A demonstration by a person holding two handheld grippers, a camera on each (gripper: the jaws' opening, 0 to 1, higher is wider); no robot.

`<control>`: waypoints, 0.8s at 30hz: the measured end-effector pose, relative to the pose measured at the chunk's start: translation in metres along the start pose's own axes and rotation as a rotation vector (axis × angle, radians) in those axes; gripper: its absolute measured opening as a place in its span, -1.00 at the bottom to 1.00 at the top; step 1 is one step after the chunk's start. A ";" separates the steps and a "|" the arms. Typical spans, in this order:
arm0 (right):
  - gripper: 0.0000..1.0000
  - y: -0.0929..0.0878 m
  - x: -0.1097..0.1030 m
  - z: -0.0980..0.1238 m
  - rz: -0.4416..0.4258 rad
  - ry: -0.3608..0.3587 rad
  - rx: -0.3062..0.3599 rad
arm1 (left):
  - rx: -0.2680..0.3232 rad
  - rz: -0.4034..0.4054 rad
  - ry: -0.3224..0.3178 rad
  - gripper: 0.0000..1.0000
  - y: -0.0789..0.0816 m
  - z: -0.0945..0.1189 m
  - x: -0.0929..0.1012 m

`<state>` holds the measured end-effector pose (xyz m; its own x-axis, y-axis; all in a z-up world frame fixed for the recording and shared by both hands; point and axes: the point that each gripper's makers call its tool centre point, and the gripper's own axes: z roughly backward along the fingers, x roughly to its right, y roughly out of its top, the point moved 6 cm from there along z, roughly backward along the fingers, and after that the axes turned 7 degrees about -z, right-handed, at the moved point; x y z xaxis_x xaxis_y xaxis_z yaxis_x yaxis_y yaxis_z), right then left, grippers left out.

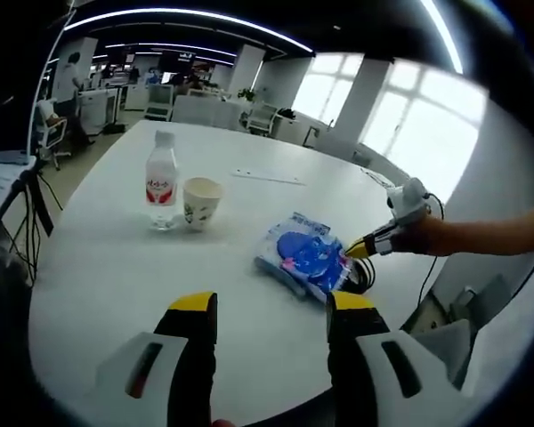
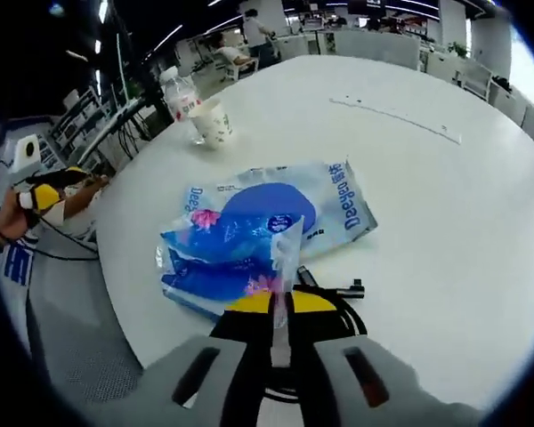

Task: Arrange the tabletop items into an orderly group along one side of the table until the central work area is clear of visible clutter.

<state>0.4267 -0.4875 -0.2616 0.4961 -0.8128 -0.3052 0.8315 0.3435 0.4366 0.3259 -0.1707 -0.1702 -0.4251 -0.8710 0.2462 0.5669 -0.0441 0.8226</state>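
Open-plan office, round white desk (image 1: 116, 276). Blue packet (image 2: 249, 240) lies near the desk edge, right gripper (image 2: 281, 307) pinching its corner; left gripper (image 1: 271, 307) hovers spread, empty. Bottle (image 1: 161, 192) and cup (image 1: 200, 203) stand together farther in. Likely step: drag packet beside them.

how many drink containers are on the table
2: a water bottle with a red label and a paper cup beside it, standing close together on the far part of the white table, apart from the blue packet the right gripper pinches.
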 end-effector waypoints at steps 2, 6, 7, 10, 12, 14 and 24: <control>-0.77 0.004 0.005 -0.001 0.001 -0.020 0.035 | 0.000 0.000 -0.001 -0.02 0.000 0.001 0.000; -0.77 0.011 0.005 0.006 -0.030 -0.004 0.082 | 0.004 -0.002 0.000 -0.02 0.001 0.003 0.002; -0.76 0.013 0.005 0.006 -0.019 -0.005 0.081 | 0.007 0.000 0.002 -0.02 0.001 0.003 0.001; -0.72 0.018 0.003 0.006 0.020 0.001 0.080 | 0.010 0.000 0.005 -0.02 0.001 0.004 0.001; -0.69 0.022 0.001 0.007 0.038 0.008 0.084 | 0.011 0.000 0.008 -0.02 0.001 0.005 0.000; -0.66 0.025 0.000 0.006 0.051 0.013 0.085 | 0.013 0.002 0.009 -0.02 0.000 0.006 0.000; -0.45 0.042 -0.010 -0.007 0.133 0.053 0.066 | 0.021 0.006 0.014 -0.02 -0.001 0.011 0.002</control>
<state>0.4580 -0.4617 -0.2458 0.6146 -0.7356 -0.2849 0.7403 0.4130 0.5305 0.3174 -0.1669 -0.1650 -0.4118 -0.8780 0.2442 0.5544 -0.0287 0.8318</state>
